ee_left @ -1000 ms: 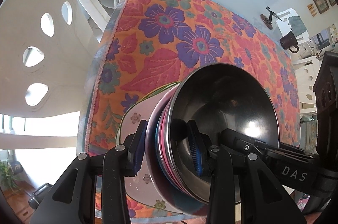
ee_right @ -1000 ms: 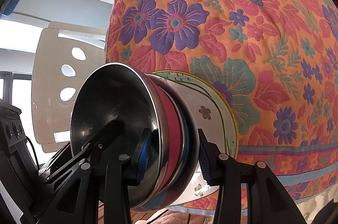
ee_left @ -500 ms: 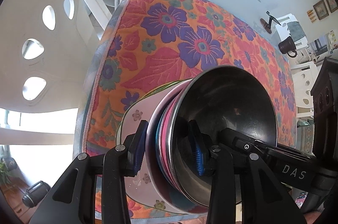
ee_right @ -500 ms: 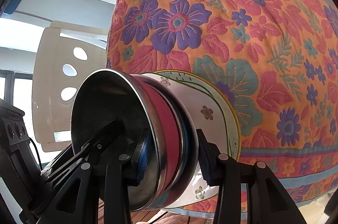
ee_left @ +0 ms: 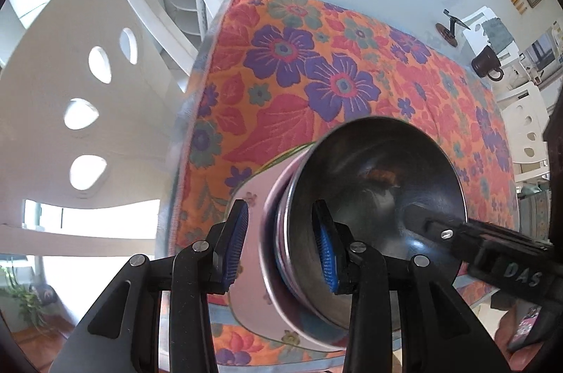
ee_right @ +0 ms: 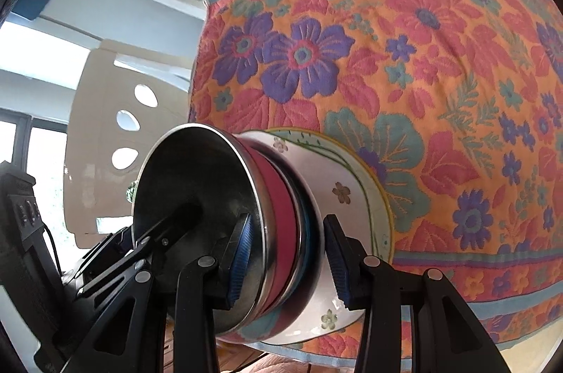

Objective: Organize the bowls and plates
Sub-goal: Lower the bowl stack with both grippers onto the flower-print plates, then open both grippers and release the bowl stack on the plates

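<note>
Left wrist view: The left gripper (ee_left: 281, 246) sits at lower centre with its jaws apart, straddling the rim of the bowl stack (ee_left: 281, 253). The right pad lies inside the steel bowl (ee_left: 380, 197); the left pad stands clear of the outer wall with a visible gap. The stack occupies the lower centre-right of the frame, on the floral plate (ee_left: 251, 197), at the near edge of the flowered tablecloth (ee_left: 316, 56). A brown mug (ee_left: 487, 63) stands at upper right, well apart.

Right wrist view: The right gripper (ee_right: 286, 262) at lower centre likewise straddles the opposite rim. Its left pad lies inside the steel bowl (ee_right: 197, 197), against the wall; the right pad appears just beside the outer bowl wall. Whether it is clamped cannot be told. The red bowl (ee_right: 281, 214) nests directly beneath the steel one, with a blue rim below it.

Handling: The nested stack is judged rigid and moderately heavy. Steel is smooth and liable to slip; the plate is likely ceramic and fragile. Grip the rims on opposite sides and keep the stack level.
</note>
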A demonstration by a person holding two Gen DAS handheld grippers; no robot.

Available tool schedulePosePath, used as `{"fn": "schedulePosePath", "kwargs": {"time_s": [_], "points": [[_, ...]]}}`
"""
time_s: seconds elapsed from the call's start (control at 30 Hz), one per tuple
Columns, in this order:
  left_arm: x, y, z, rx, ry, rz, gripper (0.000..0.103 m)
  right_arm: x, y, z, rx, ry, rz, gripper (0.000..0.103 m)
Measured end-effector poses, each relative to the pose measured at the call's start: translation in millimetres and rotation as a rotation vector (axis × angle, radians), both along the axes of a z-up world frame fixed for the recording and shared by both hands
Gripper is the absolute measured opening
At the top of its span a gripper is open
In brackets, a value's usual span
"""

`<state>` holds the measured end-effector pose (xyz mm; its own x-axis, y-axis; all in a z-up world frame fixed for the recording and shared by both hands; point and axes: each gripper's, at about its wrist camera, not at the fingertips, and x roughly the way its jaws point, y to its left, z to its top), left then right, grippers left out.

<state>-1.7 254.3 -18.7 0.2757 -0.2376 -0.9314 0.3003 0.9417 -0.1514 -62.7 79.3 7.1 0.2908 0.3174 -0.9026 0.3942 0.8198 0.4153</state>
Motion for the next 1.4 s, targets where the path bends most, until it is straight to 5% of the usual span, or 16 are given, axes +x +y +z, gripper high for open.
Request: {"fn": "schedulePosePath", "kwargs": {"time_s": [0.37,0.47,0.53,0.57,0.6,0.67,0.77,1.0,1.4], "points": [[-24.8,32.6,34.6,-0.04,-0.106,0.034,0.035,-46.3,15.6,44.1,-0.158,-0.242,0.071,0.041],[-37.0,37.0,48.2,-0.034,-0.167,0.023,0.038,-55.1,24.5,53.7,-0.195,-0.294,0.087,0.061],[-43.4,37.2,50.3,0.013,-0.197,0.006,0.061,-59.4,34.4,58.2,-0.23,-0.32,0.117,0.074],[-45.4,38.0,49.2,0.03,-0.206,0.0,0.08,-59.9,40.5,57.8,-0.238,-0.324,0.141,0.089],[-48.8,38.9,47.2,0.043,-0.222,-0.01,0.086,-60.0,47.0,55.6,-0.247,-0.323,0.169,0.103],[-52.7,38.5,40.6,0.078,-0.21,-0.022,0.102,-62.7,58.5,52.1,-0.265,-0.346,0.21,0.103],[-53.0,35.4,29.8,0.12,-0.2,-0.022,0.102,-64.3,69.2,44.5,-0.302,-0.338,0.229,0.103],[-48.9,44.5,18.2,0.052,-0.171,0.001,0.102,-61.9,67.5,27.9,-0.304,-0.305,0.226,0.103],[-44.1,45.5,6.5,0.049,-0.141,-0.009,0.102,-56.3,69.4,19.1,-0.312,-0.279,0.229,0.103]]}}
